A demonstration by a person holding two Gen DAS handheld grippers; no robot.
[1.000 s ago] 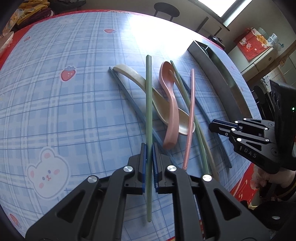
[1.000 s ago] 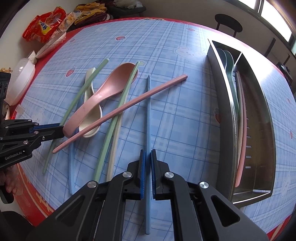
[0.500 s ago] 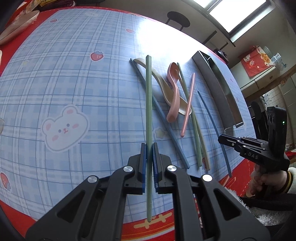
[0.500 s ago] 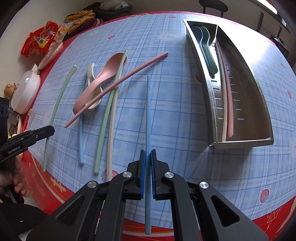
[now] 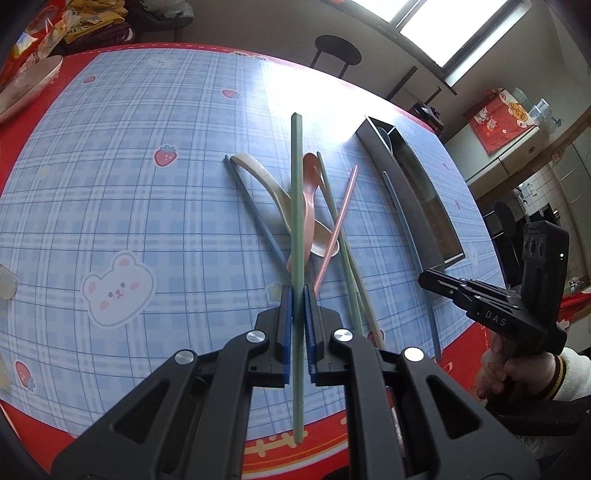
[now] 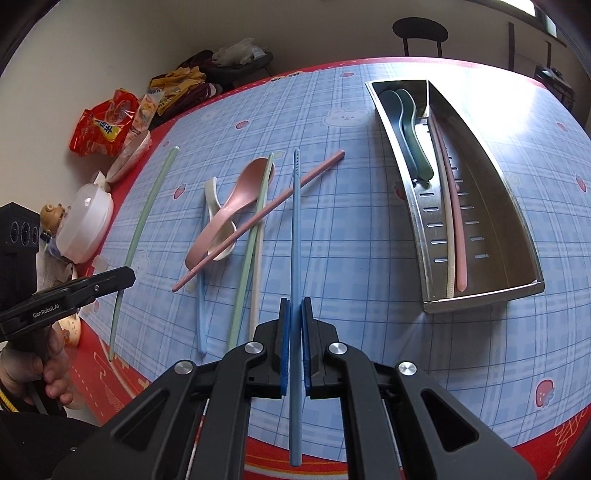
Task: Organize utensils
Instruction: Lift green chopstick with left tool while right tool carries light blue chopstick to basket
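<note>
Green chopstick (image 5: 296, 206) — lengthwise along left gripper (image 5: 297, 295)

You see a blue plaid surface (image 6: 369, 229) with bear and strawberry prints and a red border. At its far left edge sit a red snack bag (image 6: 105, 129), a white lidded bowl (image 6: 86, 225) and a small bear figurine (image 6: 53, 218). A round black stool (image 6: 420, 31) stands beyond the surface

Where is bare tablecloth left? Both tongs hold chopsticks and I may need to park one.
Free: the cloth between the utensil pile and the steel tray, and the wide stretch left of the pile around the bear print. Crowded: the pile itself and the snack-cluttered table edge.
</note>
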